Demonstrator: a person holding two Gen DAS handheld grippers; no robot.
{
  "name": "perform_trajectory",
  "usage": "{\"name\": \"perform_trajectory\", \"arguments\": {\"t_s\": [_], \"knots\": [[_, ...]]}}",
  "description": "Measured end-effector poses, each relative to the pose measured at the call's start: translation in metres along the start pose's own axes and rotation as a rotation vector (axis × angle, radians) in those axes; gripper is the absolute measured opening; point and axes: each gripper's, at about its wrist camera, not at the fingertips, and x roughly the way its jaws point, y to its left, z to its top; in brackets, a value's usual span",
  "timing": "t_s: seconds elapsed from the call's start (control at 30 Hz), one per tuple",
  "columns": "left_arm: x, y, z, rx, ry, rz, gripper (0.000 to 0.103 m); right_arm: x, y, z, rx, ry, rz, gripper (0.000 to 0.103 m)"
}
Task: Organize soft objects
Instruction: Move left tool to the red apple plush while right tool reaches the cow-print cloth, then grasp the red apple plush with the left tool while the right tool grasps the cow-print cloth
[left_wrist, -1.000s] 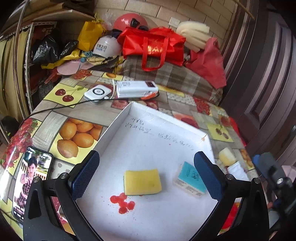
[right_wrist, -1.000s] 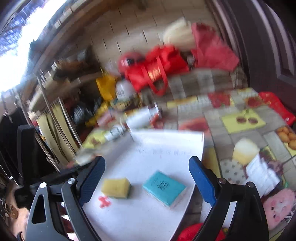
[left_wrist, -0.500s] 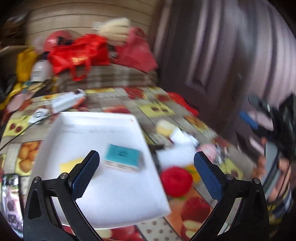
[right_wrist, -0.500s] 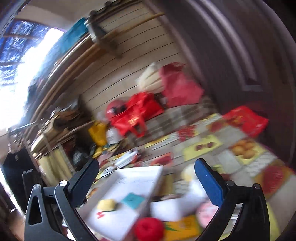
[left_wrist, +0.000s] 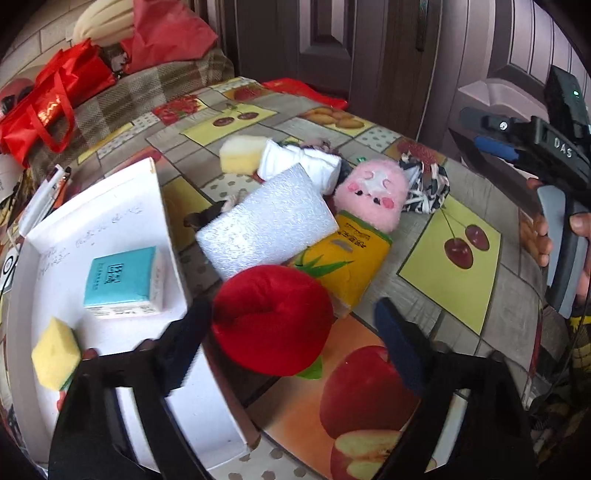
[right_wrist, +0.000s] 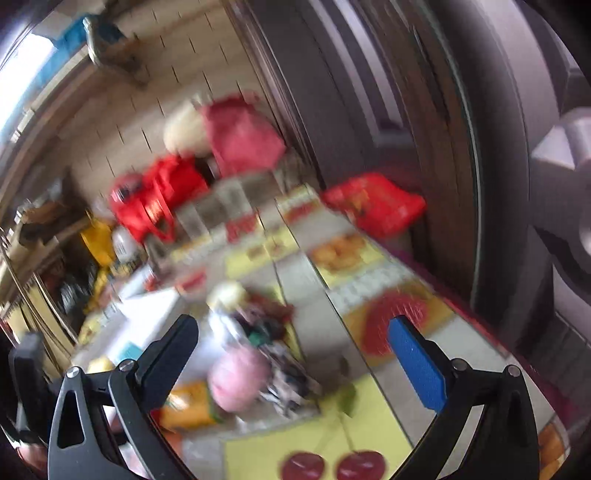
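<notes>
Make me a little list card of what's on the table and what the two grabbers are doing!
In the white tray: teal box, yellow sponge
Pile beside the tray: red plush, white foam block, pink plush, yellow pouch
Left gripper: jaws just been closing, red plush between them, not yet pinched
Right gripper: open, holding nothing, picture blurry

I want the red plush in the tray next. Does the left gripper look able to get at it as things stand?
Probably yes. The left gripper has its jaws either side of the red plush and has just been closing, pads not yet pressing. Nothing lies over the plush; only the white foam block touches its far side.
</notes>
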Motion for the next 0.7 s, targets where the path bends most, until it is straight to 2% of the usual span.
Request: {"name": "perform_trajectory", "arguments": {"t_s": [0.03,0.1,0.17,0.23,0.27,0.3,0.33,0.37,0.43,0.5,0.57,0.7], "knots": [[0.002,-0.002,0.0,0.016,0.007,0.016,0.082,0.007,-0.003,-0.002,-0.004,0.042,0.002,0.103],[0.004,-0.004,-0.002,0.033,0.015,0.022,0.074,0.026,-0.003,-0.006,-0.016,0.139,0.021,0.103],[0.002,-0.003,-0.003,0.028,0.013,0.014,0.067,0.039,-0.003,-0.011,-0.018,0.189,0.036,0.103],[-0.001,-0.002,-0.004,0.011,0.007,-0.01,0.067,0.046,-0.002,-0.017,-0.033,0.223,0.035,0.094],[-0.001,-0.002,-0.005,0.008,0.006,-0.018,0.067,0.053,0.001,-0.02,-0.048,0.241,0.027,0.079],[-0.001,-0.003,-0.005,0.01,0.006,-0.015,0.067,0.059,0.002,-0.022,-0.06,0.264,0.02,0.059],[0.0,-0.005,-0.007,0.021,0.008,-0.001,0.067,0.064,0.003,-0.026,-0.066,0.293,0.021,0.05],[0.002,-0.008,-0.007,0.031,0.011,0.016,0.067,0.068,0.002,-0.029,-0.065,0.319,0.027,0.036],[0.007,-0.01,-0.008,0.044,0.024,0.05,0.067,0.071,-0.001,-0.034,-0.06,0.344,0.041,0.033],[0.009,-0.009,-0.008,0.036,0.02,0.059,0.067,0.064,-0.003,-0.035,-0.059,0.325,0.037,0.03],[0.006,-0.006,-0.008,0.014,-0.003,0.05,0.058,0.053,-0.006,-0.031,-0.048,0.289,0.02,0.03],[-0.009,-0.001,-0.007,-0.031,-0.071,0.037,0.051,0.022,-0.016,-0.015,0.01,0.175,0.02,0.03]]}}
